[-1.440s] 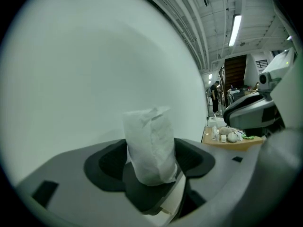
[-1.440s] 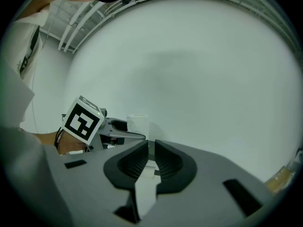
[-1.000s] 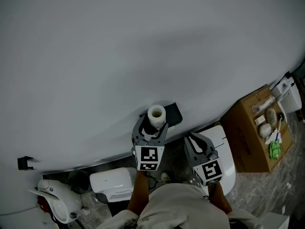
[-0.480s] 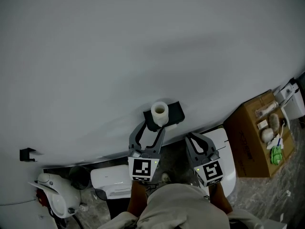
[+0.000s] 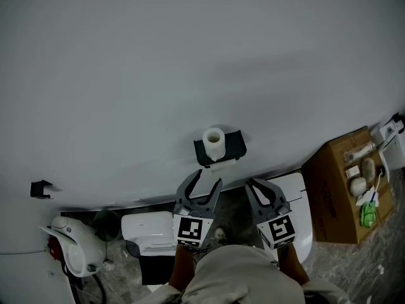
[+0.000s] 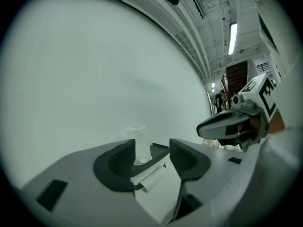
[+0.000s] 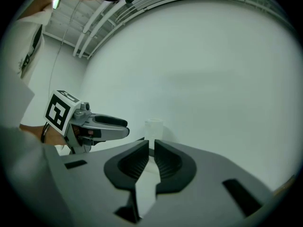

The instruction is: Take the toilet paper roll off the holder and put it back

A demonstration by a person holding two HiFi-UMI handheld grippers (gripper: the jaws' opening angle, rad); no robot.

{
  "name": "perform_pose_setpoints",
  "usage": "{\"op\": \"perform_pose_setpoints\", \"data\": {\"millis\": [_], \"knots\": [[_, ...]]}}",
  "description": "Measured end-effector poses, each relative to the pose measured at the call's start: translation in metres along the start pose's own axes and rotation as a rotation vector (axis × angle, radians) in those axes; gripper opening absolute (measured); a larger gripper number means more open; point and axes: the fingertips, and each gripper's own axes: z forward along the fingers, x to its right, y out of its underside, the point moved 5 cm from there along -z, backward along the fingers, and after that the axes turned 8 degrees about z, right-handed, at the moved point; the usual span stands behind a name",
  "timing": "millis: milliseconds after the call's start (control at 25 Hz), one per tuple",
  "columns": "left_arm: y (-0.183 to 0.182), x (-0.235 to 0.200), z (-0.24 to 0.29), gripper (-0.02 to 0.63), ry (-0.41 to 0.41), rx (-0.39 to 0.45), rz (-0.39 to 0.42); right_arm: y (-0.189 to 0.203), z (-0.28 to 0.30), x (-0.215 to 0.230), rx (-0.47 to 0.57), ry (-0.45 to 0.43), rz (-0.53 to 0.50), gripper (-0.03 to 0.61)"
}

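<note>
The white toilet paper roll (image 5: 214, 143) stands upright on the black holder (image 5: 233, 147) on the pale wall, a loose tail of paper (image 5: 218, 165) hanging below it. My left gripper (image 5: 207, 177) is just short of the holder. Its jaws have just been closing, a gap remains, and nothing is between them. In the left gripper view the roll (image 6: 136, 136) shows beyond the left gripper (image 6: 152, 148), apart from the pads. My right gripper (image 5: 256, 183) hangs to the right, its jaws together and empty. The right gripper (image 7: 151, 148) points at the roll (image 7: 154, 129) from a distance.
A white toilet (image 5: 297, 198) sits below the right gripper. An open cardboard box (image 5: 335, 189) with small items stands at the right. A white bin (image 5: 149, 230) and a white appliance (image 5: 73, 252) are on the floor at lower left. A black bracket (image 5: 40, 189) sticks out of the wall.
The left gripper, earlier spread around the roll, has drawn back toward the person with its jaws narrowed. The roll stays on the holder. The right gripper has barely shifted.
</note>
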Motion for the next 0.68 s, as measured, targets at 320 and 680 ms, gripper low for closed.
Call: {"op": "perform_pose_setpoints", "data": {"millis": [320, 680], "knots": [[-0.012, 0.029, -0.026, 0.224, -0.077, -0.023, 0.02, 0.009, -0.03, -0.001, -0.008, -0.066, 0.002, 0.029], [-0.033, 0.072, -0.047, 0.206, -0.139, -0.01, 0.066, 0.009, -0.071, -0.002, 0.047, -0.119, 0.003, 0.026]]}}
